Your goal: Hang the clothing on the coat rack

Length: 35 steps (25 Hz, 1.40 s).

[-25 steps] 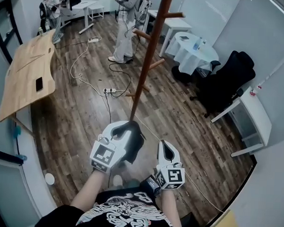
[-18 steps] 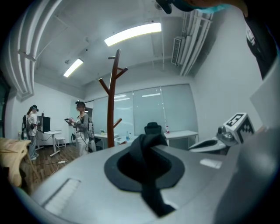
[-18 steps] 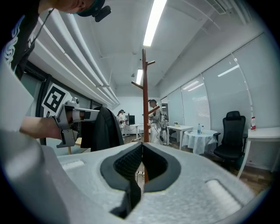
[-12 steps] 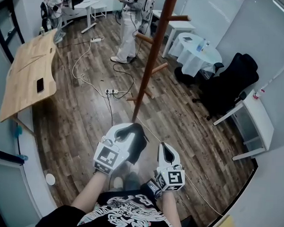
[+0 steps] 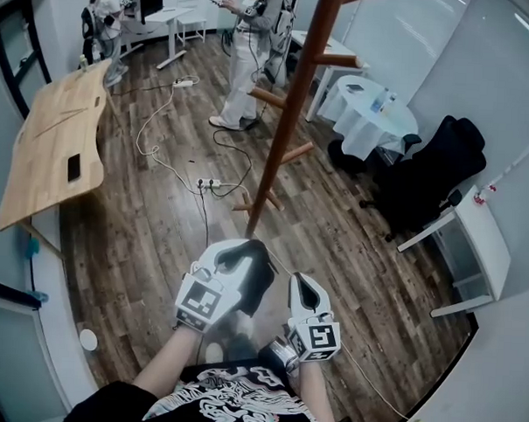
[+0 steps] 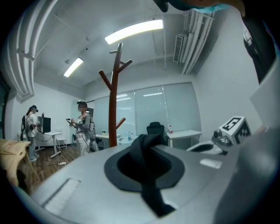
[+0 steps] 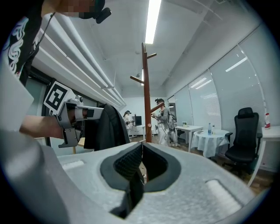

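The brown wooden coat rack (image 5: 291, 111) stands on the wood floor ahead, its pegs branching off the pole. My left gripper (image 5: 236, 253) is shut on a black piece of clothing (image 5: 255, 277) that hangs beside it, short of the rack's foot. In the left gripper view the black cloth (image 6: 146, 162) is pinched between the closed jaws of the left gripper (image 6: 148, 148), with the coat rack (image 6: 114, 105) beyond. My right gripper (image 5: 300, 280) sits to the right, shut and empty. In the right gripper view the right gripper (image 7: 140, 153) faces the coat rack (image 7: 146, 92), the clothing (image 7: 107, 127) at left.
A person (image 5: 249, 56) stands beyond the rack. A power strip and cables (image 5: 209, 184) lie on the floor near the rack's base. A wooden table (image 5: 53, 144) is at left; a white-clothed round table (image 5: 369, 114), black chair (image 5: 428, 169) and white desk (image 5: 478, 233) at right.
The rack and room have slid down and closer in the head view. Both grippers keep their hold and their places relative to the body.
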Each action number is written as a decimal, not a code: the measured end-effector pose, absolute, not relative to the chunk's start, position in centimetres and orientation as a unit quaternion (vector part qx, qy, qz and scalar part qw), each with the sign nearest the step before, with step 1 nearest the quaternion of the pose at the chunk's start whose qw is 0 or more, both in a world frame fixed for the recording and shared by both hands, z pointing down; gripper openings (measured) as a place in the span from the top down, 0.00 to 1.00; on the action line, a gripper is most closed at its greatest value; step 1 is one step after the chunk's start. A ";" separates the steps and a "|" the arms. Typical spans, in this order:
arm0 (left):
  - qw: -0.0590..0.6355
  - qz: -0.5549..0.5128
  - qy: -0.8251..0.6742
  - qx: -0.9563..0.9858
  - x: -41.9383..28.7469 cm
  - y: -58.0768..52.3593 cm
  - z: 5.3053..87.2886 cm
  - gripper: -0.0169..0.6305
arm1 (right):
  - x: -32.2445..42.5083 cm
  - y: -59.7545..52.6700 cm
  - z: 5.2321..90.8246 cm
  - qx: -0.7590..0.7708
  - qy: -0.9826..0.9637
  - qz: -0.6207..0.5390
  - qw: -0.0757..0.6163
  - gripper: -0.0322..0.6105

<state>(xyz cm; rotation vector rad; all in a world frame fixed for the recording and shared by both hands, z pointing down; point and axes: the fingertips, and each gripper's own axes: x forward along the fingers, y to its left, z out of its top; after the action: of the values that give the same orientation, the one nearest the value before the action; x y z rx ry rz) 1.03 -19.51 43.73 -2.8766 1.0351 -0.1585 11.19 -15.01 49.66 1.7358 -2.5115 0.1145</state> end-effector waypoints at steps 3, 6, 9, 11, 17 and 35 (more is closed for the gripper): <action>0.037 -0.051 0.341 -0.938 1.4 -20.7 43.7 0.98 | 11.6 -16.3 49.7 0.564 -0.824 0.036 0.042 0.95; 0.035 -0.050 0.344 -0.937 1.8 -21.8 43.7 0.98 | 12.2 -17.6 50.0 0.562 -0.825 0.040 0.041 0.95; 0.030 -0.044 0.345 -0.937 2.0 -22.7 43.5 0.98 | 12.0 -18.7 50.3 0.555 -0.830 0.043 0.041 0.95; 0.009 -0.033 0.354 -0.935 2.2 -23.3 42.9 0.98 | 11.9 -19.4 50.3 0.550 -0.833 0.042 0.042 0.95; 0.033 -0.053 0.353 -0.933 2.8 -25.5 44.1 0.98 | 11.5 -21.5 50.7 0.527 -0.847 0.040 0.050 0.85; 0.037 -0.054 0.340 -0.938 5.1 -27.1 43.4 0.98 | 8.9 -27.5 54.4 0.437 -0.890 0.041 0.125 0.71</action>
<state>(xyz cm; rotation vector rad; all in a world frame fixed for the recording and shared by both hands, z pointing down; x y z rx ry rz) 5.11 -27.07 43.43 -2.8796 1.0436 -0.1662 8.89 -27.49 54.36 1.2731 -2.5925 0.1199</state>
